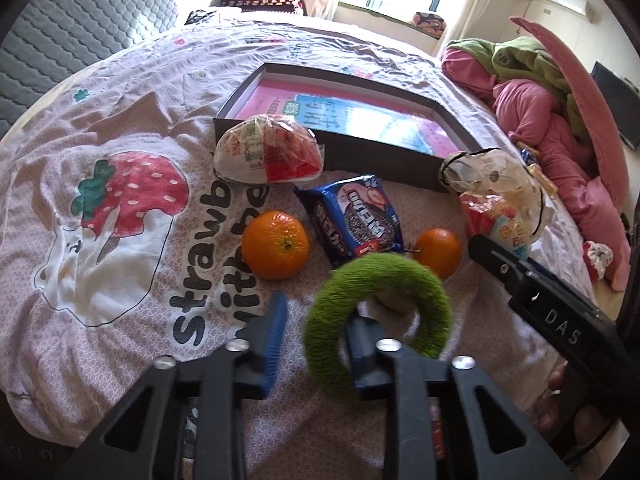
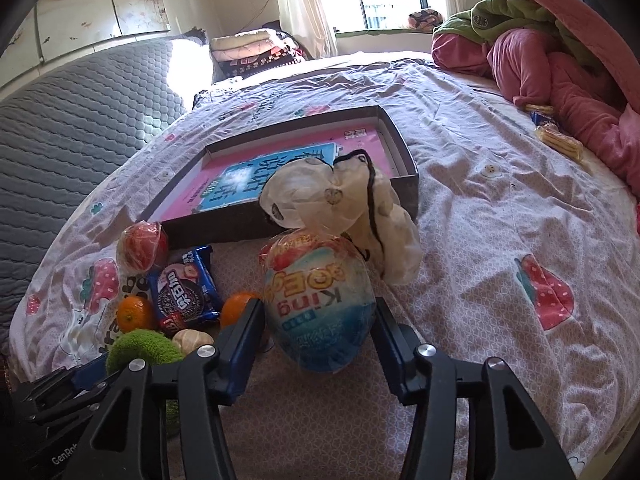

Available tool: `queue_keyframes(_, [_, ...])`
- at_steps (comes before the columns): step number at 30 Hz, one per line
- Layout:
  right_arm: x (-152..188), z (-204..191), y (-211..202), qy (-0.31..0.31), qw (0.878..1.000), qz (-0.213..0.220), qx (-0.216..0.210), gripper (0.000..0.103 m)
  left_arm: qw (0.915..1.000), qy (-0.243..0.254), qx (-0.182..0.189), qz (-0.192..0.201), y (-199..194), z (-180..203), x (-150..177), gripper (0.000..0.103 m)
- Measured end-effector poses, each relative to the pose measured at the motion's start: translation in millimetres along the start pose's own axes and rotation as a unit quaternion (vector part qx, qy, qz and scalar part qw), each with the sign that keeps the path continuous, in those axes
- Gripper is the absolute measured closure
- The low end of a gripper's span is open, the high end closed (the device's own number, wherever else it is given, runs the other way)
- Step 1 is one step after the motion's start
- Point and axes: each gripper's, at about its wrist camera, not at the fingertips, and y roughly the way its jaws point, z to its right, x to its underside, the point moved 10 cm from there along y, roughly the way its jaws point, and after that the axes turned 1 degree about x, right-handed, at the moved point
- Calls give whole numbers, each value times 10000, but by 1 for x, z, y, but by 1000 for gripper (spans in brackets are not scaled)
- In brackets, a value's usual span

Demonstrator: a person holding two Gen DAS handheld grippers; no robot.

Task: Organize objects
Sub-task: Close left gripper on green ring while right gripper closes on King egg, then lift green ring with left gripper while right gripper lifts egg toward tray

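Bagged egg toy (image 2: 320, 312) between right hand-held gripper (image 2: 318, 316) fingers.

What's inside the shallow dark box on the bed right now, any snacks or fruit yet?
No snacks or fruit yet. The dark box holds only a pink and blue printed sheet; the Oreo pack and oranges lie outside it.

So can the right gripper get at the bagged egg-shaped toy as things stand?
Probably yes. The right gripper is open with its jaws already on either side of the egg-shaped toy, nothing between them. The orange sits just outside the left jaw, apparently clear.
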Motion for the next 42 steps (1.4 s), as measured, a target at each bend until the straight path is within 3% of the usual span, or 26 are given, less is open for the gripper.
queue_keyframes(17, [-7, -25, -12, -232, 9990, 231, -316, 49, 9974, 201, -194, 668, -25, 1, -28, 88])
queue_keyframes(42, [-42, -55, -23, -448, 9950, 639, -623, 49, 9939, 284, -445, 969, -34, -9, -81, 88])
